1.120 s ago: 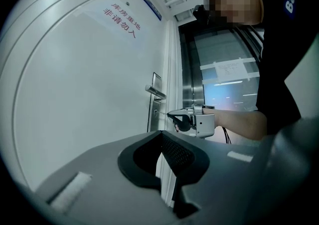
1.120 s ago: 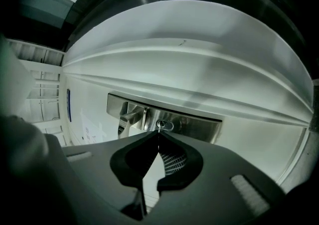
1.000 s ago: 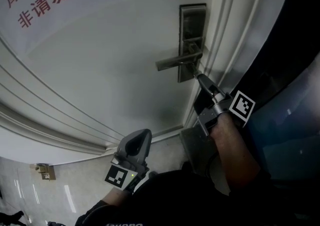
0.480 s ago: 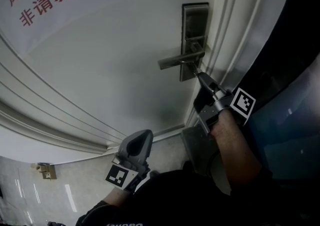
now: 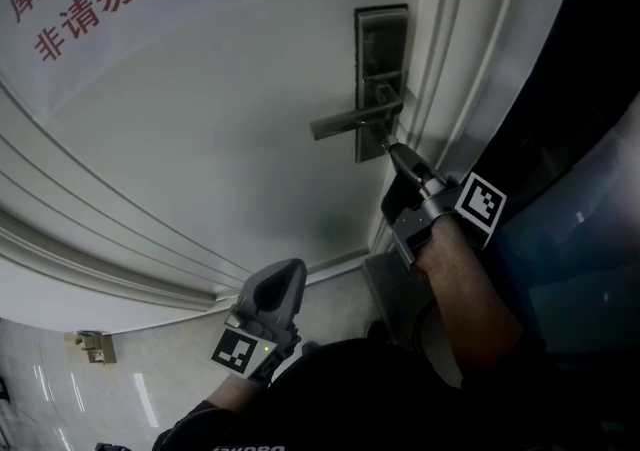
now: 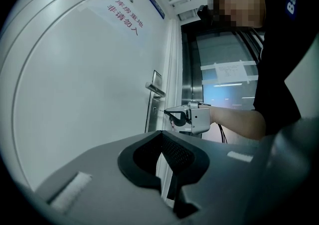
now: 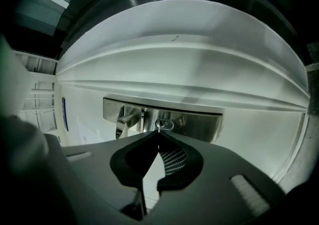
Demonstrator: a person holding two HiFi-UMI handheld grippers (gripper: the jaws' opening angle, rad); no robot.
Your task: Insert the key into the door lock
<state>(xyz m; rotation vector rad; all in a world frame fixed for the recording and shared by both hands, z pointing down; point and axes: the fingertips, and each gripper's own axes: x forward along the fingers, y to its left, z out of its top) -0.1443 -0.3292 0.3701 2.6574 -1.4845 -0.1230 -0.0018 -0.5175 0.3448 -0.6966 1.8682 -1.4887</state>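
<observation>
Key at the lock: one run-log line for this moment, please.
right tongs: shut on key | key tip: at keyhole | left tongs: shut, empty

Head view looks steeply down from above the person onto a white door (image 5: 200, 159), with the left gripper (image 5: 290, 266) low and the right gripper (image 5: 392, 151) up at the lock plate (image 5: 380, 39). Left gripper view looks level from farther back, along the door to that same plate and right gripper. Right gripper view faces the plate close up, turned sideways
</observation>
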